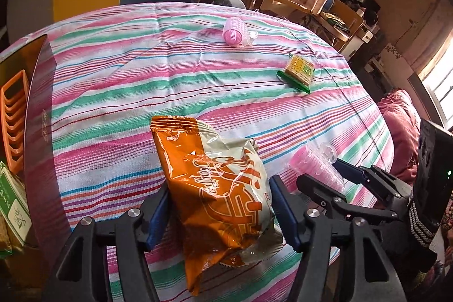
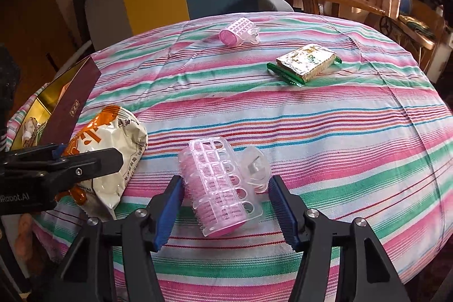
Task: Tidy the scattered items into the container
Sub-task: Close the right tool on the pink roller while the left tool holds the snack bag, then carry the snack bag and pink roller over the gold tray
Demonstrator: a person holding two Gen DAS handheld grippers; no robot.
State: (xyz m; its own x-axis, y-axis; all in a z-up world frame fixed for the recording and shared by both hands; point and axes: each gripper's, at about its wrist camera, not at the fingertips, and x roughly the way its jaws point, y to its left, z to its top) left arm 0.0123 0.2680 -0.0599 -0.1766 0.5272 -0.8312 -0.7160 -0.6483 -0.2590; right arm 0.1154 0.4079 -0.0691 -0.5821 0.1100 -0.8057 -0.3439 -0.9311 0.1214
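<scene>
Nearest, left gripper [image 1: 218,212] points down at the striped cloth [image 1: 119,92], jaws clamped on the orange-white snack bag [image 1: 215,188], both blue pads pressing its sides; the bag's far end sticks out toward 12 o'clock. Right gripper [image 2: 225,205] straddles the near pink roller [image 2: 218,188], which lies on the cloth; left pad touches or nearly touches its bristles, right pad stands clear with a gap, so jaws loose, nothing gripped. A clear clip sits at the roller's 2 o'clock, touching it. Box [image 1: 36,109] with a dark-red wall sits at 9 o'clock of the bag in the left view, an orange rack [image 1: 14,115] and packets inside. Farther out, cracker pack [image 2: 307,62] at 1 o'clock. Farthest, second roller [image 2: 237,31] at 12 o'clock, near the cloth's far edge.
</scene>
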